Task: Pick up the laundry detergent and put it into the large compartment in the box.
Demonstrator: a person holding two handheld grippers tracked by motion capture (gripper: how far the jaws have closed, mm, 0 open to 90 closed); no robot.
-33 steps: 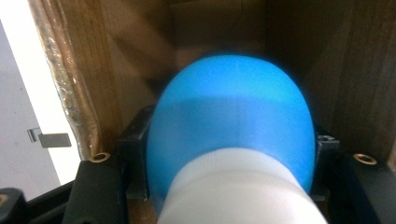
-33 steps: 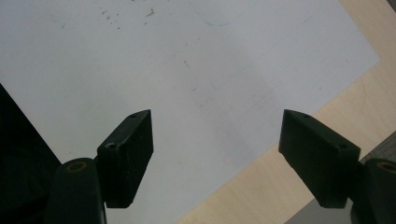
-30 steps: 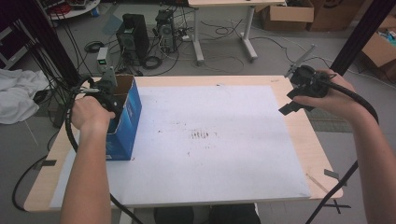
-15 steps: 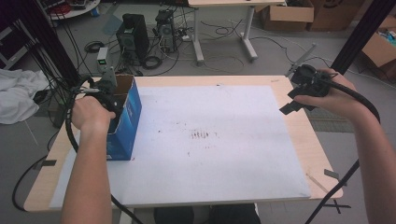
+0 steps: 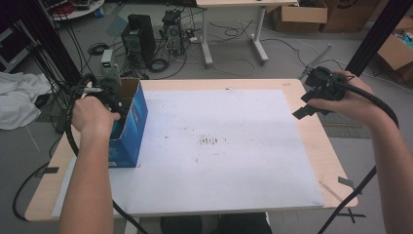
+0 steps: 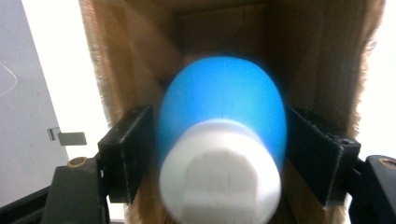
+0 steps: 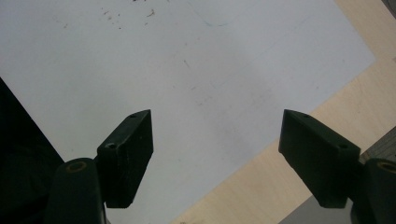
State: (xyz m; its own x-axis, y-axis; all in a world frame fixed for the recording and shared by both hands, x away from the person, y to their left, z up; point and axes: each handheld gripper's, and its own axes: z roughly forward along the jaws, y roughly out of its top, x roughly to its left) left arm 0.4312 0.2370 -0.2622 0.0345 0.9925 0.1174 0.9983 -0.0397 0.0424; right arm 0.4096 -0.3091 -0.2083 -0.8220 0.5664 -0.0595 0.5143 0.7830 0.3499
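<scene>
forearms come in low. left gripper (image 6: 223, 154) reaches down into the open blue cardboard box (image 5: 130, 126) at the worktop's (image 5: 302, 100) left edge, fingers clamped on a blurred blue round-bodied bottle with white cap (image 6: 223, 140). right gripper (image 7: 217, 156) hovers over the far right corner of the white sheet (image 5: 219, 146), fingers wide apart, holding nothing.

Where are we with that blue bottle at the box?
Already done: the left hand-held gripper is inside the open blue cardboard box, jaws against both sides of a blue bottle with a white cap. In hand: that grasp; whether the bottle is going in or out cannot be told. Left: the right hand-held gripper hangs open and empty over the white sheet near the table's right edge.
</scene>
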